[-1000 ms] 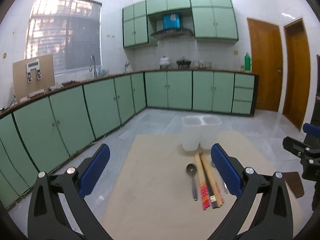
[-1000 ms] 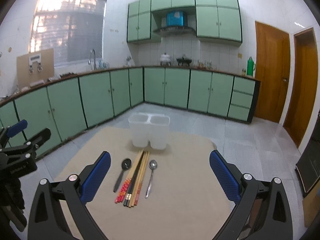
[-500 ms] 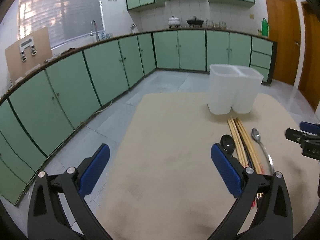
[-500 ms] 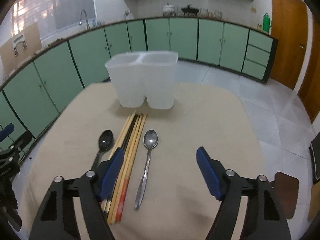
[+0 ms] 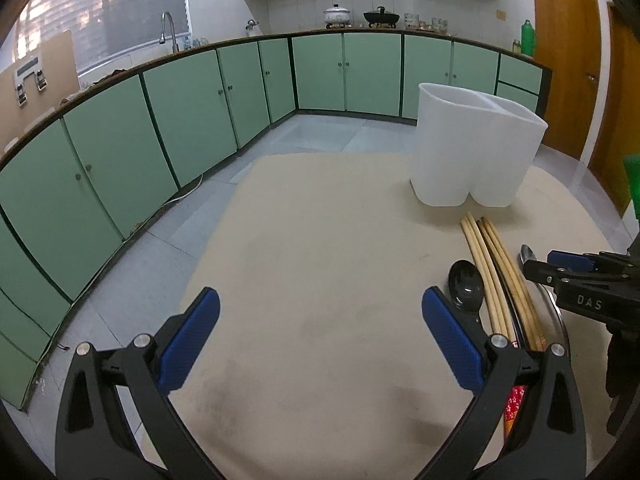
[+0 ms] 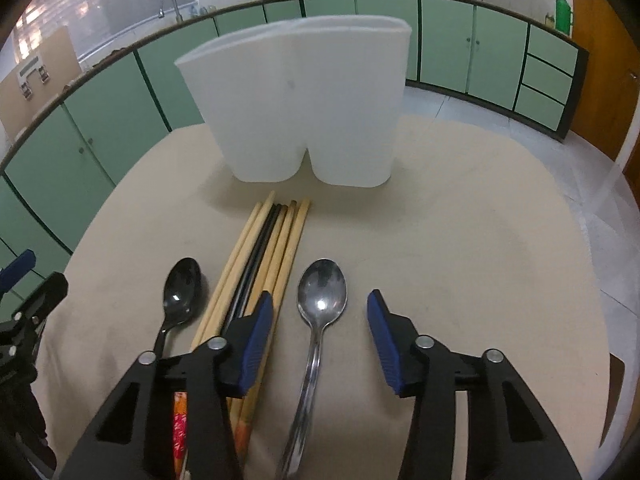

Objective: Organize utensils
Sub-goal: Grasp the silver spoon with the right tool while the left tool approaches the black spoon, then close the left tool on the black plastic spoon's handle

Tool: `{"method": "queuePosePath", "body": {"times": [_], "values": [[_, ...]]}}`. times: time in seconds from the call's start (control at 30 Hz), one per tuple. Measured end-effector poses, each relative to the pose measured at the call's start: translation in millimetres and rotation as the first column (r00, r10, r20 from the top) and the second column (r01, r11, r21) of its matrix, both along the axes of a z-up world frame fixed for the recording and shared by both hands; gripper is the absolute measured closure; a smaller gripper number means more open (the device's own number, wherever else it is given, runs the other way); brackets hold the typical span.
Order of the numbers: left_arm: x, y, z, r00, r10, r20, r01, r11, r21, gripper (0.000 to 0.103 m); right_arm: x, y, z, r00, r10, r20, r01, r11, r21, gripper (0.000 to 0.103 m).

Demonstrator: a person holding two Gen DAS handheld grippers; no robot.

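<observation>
The white plastic two-compartment utensil holder stands upright on the beige cloth-covered worktop, and every utensil lies just in front of it. The right hand-held gripper straddles the silver metal spoon, its jaws closing around the handle but not yet pressing on it. The chief risk is the left pad: it sits right against the bundle of pale wooden and black chopsticks in front of the holder, so it may drag one sideways or pinch it with the spoon. A thin, flat handle may also slip out under the pads. The black spoon lies beyond the chopsticks; I judge it safe, though fisheye bending makes gaps uncertain. The left hand-held gripper hangs wide open and empty over bare cloth.
</observation>
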State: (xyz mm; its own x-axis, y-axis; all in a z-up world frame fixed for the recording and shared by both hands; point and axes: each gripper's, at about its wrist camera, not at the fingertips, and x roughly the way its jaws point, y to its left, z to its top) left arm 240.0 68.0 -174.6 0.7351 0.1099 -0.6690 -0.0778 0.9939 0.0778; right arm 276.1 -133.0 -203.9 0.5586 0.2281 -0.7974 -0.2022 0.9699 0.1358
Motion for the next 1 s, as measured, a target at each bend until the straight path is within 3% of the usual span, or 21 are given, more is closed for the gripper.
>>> {"method": "queuePosePath", "body": {"times": [0.2, 0.33, 0.73, 1.0], "values": [[10.1, -10.7, -4.3, 1.0, -0.024, -0.012, 0.024, 1.0, -0.019, 0.005, 2.2, -2.1, -4.1, 1.0, -0.003, -0.007, 0.003, 1.0, 0.003, 0.063], [15.3, -23.0, -6.6, 0.999, -0.049, -0.019, 0.048, 0.998, -0.028, 0.005, 2.2, -2.7, -3.3, 1.0, -0.004, -0.004, 0.004, 1.0, -0.002, 0.074], [40.1, -67.7, -27.1, 0.987, -0.134, -0.083, 0.131, 0.99, -0.045, 0.005, -5.9, -27.6, -2.2, 0.999, -0.033, 0.008, 0.034, 0.999, -0.013, 0.075], [49.1, -83.9, -49.0, 0.976, -0.139, -0.166, 0.143, 0.99, 0.01, 0.005, -12.5, -31.5, -4.2, 0.999, -0.043, 0.019, 0.043, 0.999, 0.007, 0.075]]}}
